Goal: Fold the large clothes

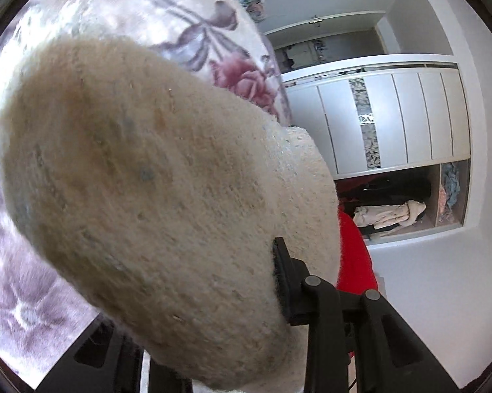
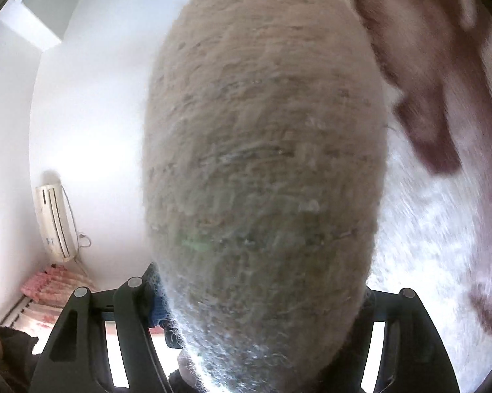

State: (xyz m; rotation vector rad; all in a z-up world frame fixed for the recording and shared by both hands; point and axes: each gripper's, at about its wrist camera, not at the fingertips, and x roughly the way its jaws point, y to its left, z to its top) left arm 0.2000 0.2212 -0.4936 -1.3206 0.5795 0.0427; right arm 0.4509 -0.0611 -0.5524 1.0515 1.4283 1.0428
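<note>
Close against both lenses hangs one beige woolly knit garment (image 1: 154, 196), bulging between the fingers and filling most of each view. On the left wrist view the left claw (image 1: 213, 337) is pinched down on a thick bunch of it: one black finger (image 1: 286, 281) presses into the fuzz, the other is buried behind the cloth. On the right wrist view the right claw (image 2: 262, 324) stands wider but is likewise closed on a fat fold of the same garment (image 2: 265, 163), its fingers pressing in on both sides. The knit looks soft, limp and fairly bulky, likely light for its size, and not fragile; its hairy surface should give good friction, though loose stitches could stretch under its own weight. Edges, such as a hem or shoulder seam, would make better holds than a mid-panel bunch, which sags and hides the outline. Beyond the garment lies one flowered blanket (image 1: 193, 26) on the bed. Farther off stand one white wardrobe (image 1: 393, 114) and one wall air conditioner (image 2: 54, 219).
</note>
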